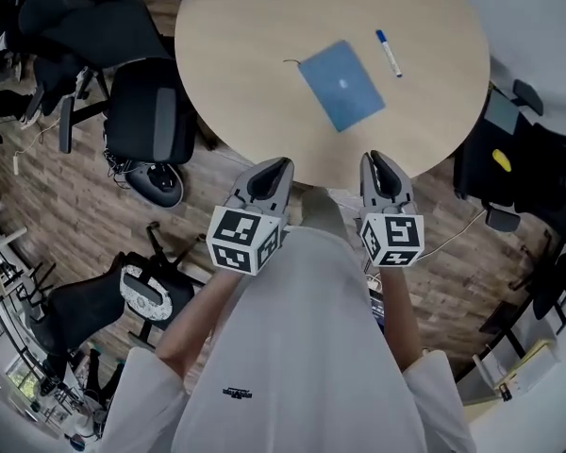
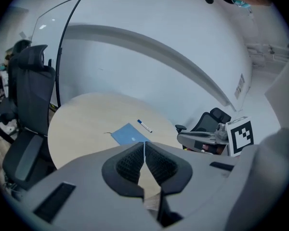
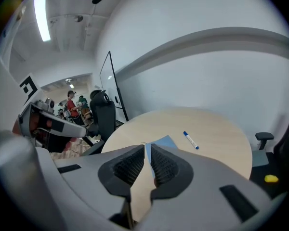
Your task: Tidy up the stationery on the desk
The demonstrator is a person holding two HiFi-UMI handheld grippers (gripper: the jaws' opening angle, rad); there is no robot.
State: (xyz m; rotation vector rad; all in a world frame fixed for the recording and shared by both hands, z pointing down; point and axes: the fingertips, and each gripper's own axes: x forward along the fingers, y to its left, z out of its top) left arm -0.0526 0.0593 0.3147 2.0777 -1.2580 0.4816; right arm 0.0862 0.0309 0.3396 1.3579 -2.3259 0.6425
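Worktop (image 1: pixel 264 45) of pale wood finish, smooth and matt. Notebook (image 1: pixel 341 85) cover matt blue; pen (image 1: pixel 389 53) smooth white plastic, blue cap.

A black office chair (image 1: pixel 151 116) is drawn up just beside the left edge of the tabletop (image 1: pixel 264 26), and a second black chair (image 1: pixel 75 310) is seen farther off on the wood-plank floor (image 1: pixel 66 192). A curved white wall (image 2: pixel 159 47) is seen beyond the far edge. A small yellow object (image 1: pixel 501 159) is seen off the right edge, on something dark

Likely office: swivel chairs (image 1: pixel 151 111), round table (image 1: pixel 255 36)
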